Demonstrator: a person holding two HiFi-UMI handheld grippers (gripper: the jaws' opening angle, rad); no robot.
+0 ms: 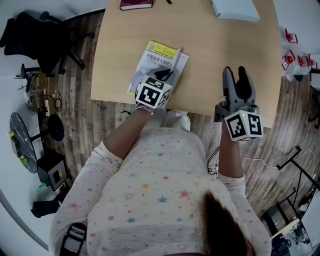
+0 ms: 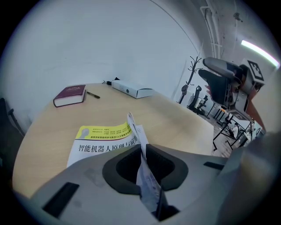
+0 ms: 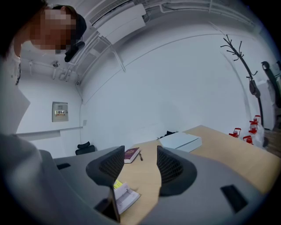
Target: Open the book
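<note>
Book (image 1: 161, 56) on pale wooden table (image 1: 225, 45), pinched by left claw (image 2: 142, 151); right claw (image 3: 140, 165) wide, empty; white walls (image 3: 175, 79).

A light wooden surface (image 1: 225, 55) with rounded corners stands on a grey plank floor (image 1: 95, 125). Near its far edge lies a closed dark red book (image 1: 136, 4), with a dark pen (image 2: 92, 94) just beside it. Further along that edge lies a long, flat white box (image 1: 235, 9), well apart from the red book. Off the surface's left side stands a black office chair (image 1: 37, 37); nearer are a tangle of cables (image 1: 37, 90) and a round dark table (image 1: 22, 142). Small red objects (image 1: 292, 55) sit past the right side. A coat rack (image 3: 239, 55) stands by the white wall, which carries a small grey panel (image 3: 59, 111).
</note>
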